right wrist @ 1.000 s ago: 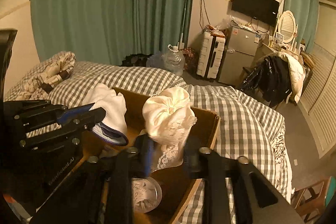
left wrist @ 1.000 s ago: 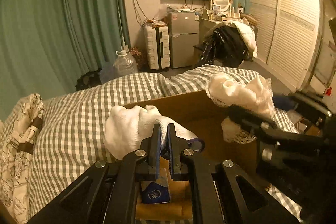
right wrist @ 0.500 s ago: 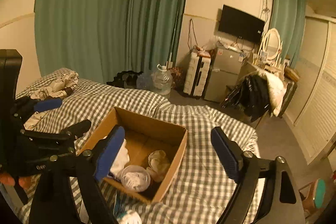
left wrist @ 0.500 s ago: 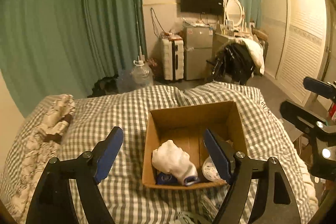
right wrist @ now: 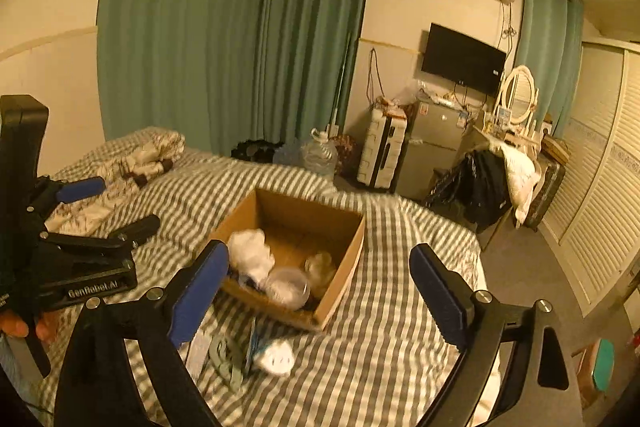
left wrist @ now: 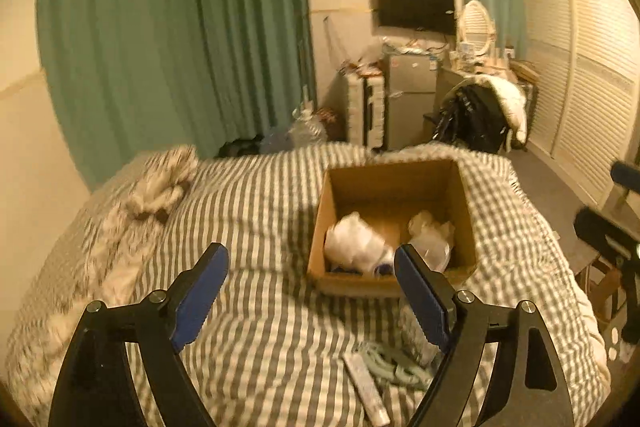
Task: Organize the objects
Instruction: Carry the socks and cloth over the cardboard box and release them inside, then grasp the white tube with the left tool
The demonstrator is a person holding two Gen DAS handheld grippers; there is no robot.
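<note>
Left wrist view: left gripper (left wrist: 310, 293) spread wide, jaws just been opening, nothing between blue pads, held above checked bedspread (left wrist: 256, 211). Right gripper (right wrist: 320, 291) likewise wide apart, jaws just been opening, empty. Beyond both, cardboard box (right wrist: 344, 259) sits on bed, open top. Inside: white cloth bundle (left wrist: 352, 243) at left, cream crumpled cloth (left wrist: 430, 227) at right, clear round container (right wrist: 288, 285) near front wall. Outside box, near front edge on bedspread: white remote (left wrist: 366, 387), pale green straps (left wrist: 390, 363), small white item (right wrist: 276, 357). Patterned pillow (left wrist: 160, 183) well apart at left.
</note>
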